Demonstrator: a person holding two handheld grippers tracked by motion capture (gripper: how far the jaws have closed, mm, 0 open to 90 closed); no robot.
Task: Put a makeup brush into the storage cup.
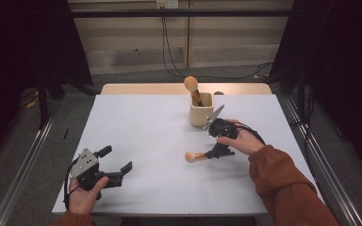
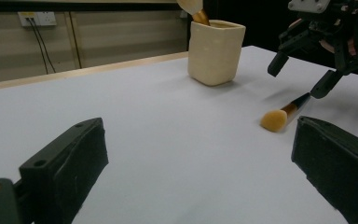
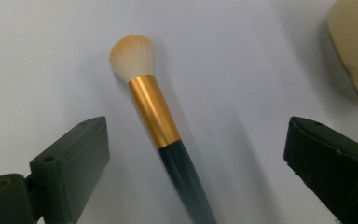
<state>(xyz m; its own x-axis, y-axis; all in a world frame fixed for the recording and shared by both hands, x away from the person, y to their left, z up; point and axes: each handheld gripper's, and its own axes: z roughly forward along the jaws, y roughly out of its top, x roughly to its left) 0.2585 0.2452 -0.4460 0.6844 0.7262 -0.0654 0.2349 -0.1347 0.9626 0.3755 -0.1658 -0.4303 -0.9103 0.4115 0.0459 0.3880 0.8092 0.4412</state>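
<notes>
Jaws of the right gripper (image 1: 215,151) are spread wide, the makeup brush (image 3: 156,116) being framed between them on the surface (image 1: 146,141), untouched.

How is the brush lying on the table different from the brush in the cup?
The brush on the table lies flat on the white surface, between the open fingers of the right gripper; the brush in the cup stands handle-down, bristles up, leaning slightly. The lying one shows its whole gold band and dark handle; the standing one's handle is mostly hidden by the cup. Both have rounded orange-tipped heads.
</notes>
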